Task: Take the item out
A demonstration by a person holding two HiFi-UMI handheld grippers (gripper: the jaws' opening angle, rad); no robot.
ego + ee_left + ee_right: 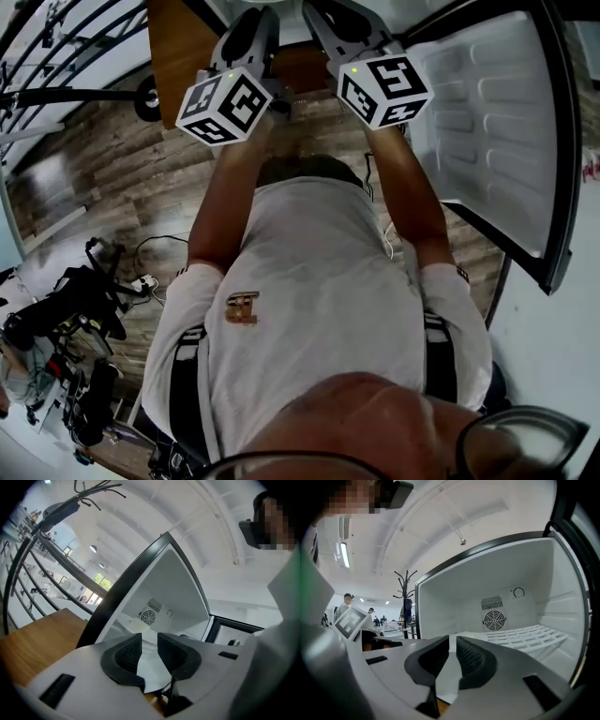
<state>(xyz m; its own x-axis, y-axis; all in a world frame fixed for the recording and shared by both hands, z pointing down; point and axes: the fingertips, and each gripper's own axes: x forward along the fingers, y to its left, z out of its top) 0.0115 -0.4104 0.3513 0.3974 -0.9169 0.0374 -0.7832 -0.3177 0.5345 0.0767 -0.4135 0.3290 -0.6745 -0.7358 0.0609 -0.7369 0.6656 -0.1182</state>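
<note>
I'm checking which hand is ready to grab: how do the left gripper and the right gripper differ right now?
The left gripper has its jaws apart; the right gripper has its jaws shut. The left gripper views the fridge at a slant, past its black edge; the right gripper looks straight in at the fan and the white shelf. Both are empty and point at the open fridge.

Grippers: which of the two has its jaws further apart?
The left gripper: an empty gap shows between its jaws, while the right gripper has its jaws almost together.
</note>
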